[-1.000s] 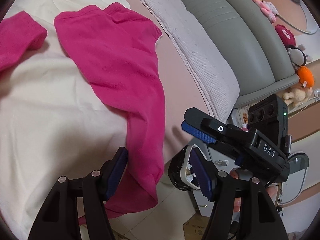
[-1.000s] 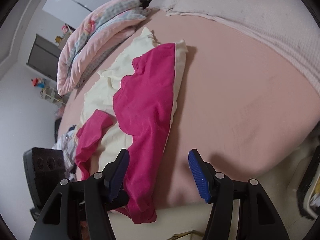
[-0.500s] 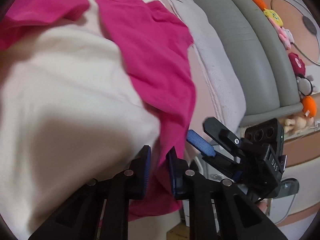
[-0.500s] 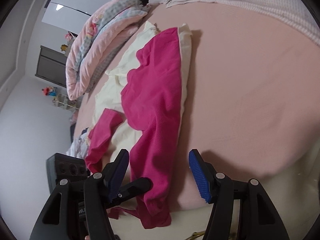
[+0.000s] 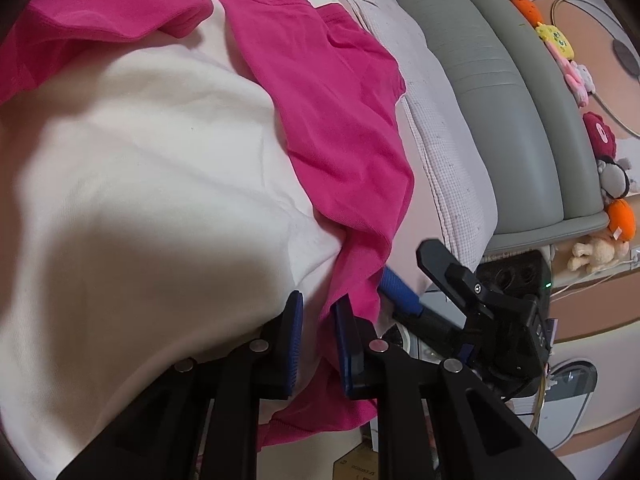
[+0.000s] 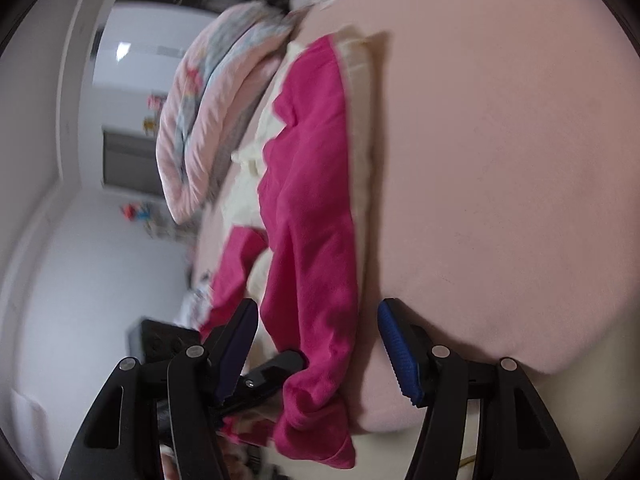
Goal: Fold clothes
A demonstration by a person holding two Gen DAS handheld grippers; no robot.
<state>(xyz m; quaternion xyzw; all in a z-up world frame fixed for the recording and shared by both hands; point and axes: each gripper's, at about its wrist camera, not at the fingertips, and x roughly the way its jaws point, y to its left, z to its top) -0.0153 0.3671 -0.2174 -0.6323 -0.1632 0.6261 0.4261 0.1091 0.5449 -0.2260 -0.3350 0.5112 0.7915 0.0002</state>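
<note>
Closing over the last second, the left tool [image 5: 316, 334] has come down from above the bed edge onto the hem of the pink garment [image 5: 336, 120], and its blue pads now stand nearly together with a fold of that pink cloth, and the cream cloth beside it, pinched between them. That garment lies lengthwise on a cream garment [image 5: 152, 184] spread over the pink bed sheet [image 6: 500, 168], its lower end hanging over the bed's edge and one sleeve lying off to the side. Just to the right, the right tool [image 6: 318, 342] has sunk closer to the same hem; its jaws stand wide apart on either side of the hanging pink end, and the pads press on nothing. Beyond the clothes a rolled quilt [image 6: 200, 120] lies at the far side of the bed, and plush toys [image 5: 560, 40] line the grey headboard [image 5: 500, 92]
</note>
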